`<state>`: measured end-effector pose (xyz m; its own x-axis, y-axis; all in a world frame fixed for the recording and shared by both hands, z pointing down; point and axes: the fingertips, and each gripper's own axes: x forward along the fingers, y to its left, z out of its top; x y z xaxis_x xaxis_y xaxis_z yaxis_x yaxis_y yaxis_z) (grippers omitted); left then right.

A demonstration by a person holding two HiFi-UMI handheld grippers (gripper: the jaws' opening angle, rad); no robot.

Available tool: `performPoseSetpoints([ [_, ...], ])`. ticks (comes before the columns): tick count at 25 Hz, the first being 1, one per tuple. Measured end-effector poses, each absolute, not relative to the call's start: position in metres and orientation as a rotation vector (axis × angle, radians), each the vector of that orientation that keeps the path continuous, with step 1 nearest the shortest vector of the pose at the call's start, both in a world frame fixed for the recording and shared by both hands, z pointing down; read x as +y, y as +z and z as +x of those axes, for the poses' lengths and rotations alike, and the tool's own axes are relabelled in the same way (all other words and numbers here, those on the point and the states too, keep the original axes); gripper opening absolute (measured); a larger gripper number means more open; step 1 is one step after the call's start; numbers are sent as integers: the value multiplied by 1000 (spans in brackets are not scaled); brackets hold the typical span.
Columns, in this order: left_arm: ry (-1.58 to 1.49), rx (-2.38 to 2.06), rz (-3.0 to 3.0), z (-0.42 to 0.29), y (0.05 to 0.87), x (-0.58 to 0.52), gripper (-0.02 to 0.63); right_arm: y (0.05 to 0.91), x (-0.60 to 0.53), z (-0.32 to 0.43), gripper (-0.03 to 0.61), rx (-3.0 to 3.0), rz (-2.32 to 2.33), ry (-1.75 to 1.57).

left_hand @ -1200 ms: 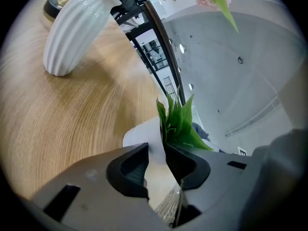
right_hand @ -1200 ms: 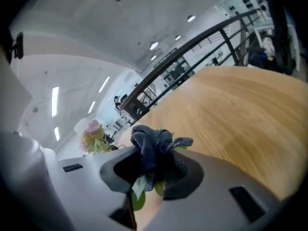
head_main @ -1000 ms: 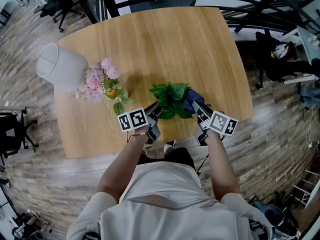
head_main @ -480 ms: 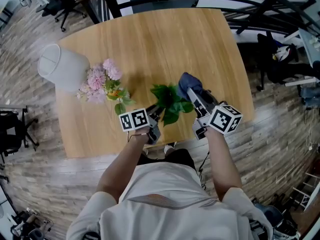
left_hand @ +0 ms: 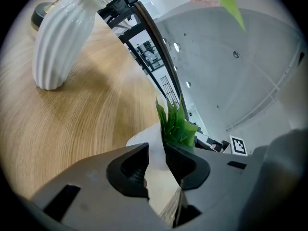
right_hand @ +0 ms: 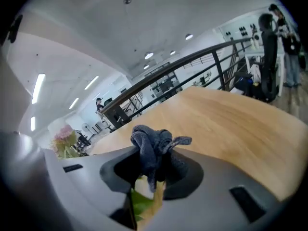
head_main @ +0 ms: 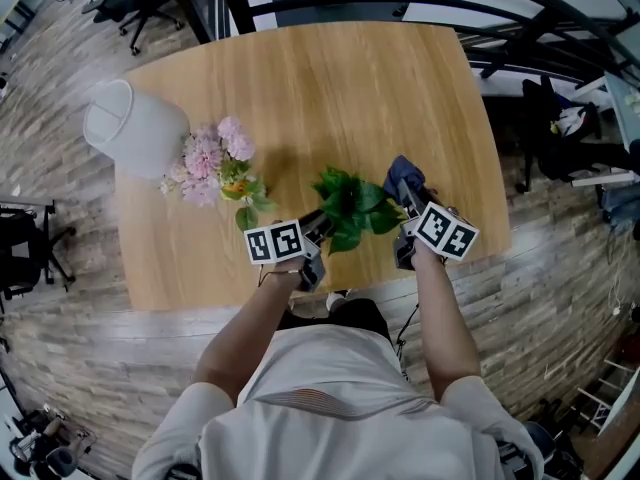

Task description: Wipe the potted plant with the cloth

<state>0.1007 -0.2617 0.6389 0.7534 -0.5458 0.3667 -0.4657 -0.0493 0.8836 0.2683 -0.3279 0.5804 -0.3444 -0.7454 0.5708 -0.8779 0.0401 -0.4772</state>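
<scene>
Cloth (right_hand: 154,150), dark blue and bunched, is clamped between the jaws of the right claw (head_main: 410,200), which are closed tight on it. A tuft is seen sticking out past the tips, and a green leaf is glimpsed beneath the jaws. In the head view the cloth is held at the right side of the potted plant (head_main: 352,208), at its outer leaves; whether they are touched cannot be told. The left claw (head_main: 322,222) is set at the plant's left side. Its jaws are spread wide, and the white pot (left_hand: 147,139) is seen filling the gap between them, gripped.

The plant is stood on the bench (head_main: 330,88) near the front edge, right of middle. A vase of pink flowers (head_main: 215,158) is placed near it on the left, with a white drum-shaped object (head_main: 135,128) beyond that at the left edge. Bare wood is left open from the plant to the far edge, behind which a dark railing (right_hand: 192,64) is seen.
</scene>
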Motion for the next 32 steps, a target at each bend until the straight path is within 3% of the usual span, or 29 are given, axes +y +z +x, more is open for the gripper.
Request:
performPoseSetpoints([
  [4,-70,-809,1688,102,639,-262,111,535,-345,254,156,-2302,1613,992],
  [8,-73,-811,1691,99,640,-260,110,490,-334,154,156,-2572,1055,799],
  [13,-81,-816,1683,103,636,-261,110,533,-310,81,156,-2435,610,693],
  [22,-98,-817,1677,102,637,-263,107,571,-374,166,158,-2148,1114,604],
  [28,-92,-811,1672,101,639,-261,107,517,-357,175,156,-2386,1196,865],
  [32,-92,-814,1672,101,639,-262,107,534,-328,174,157,-2364,1188,1006],
])
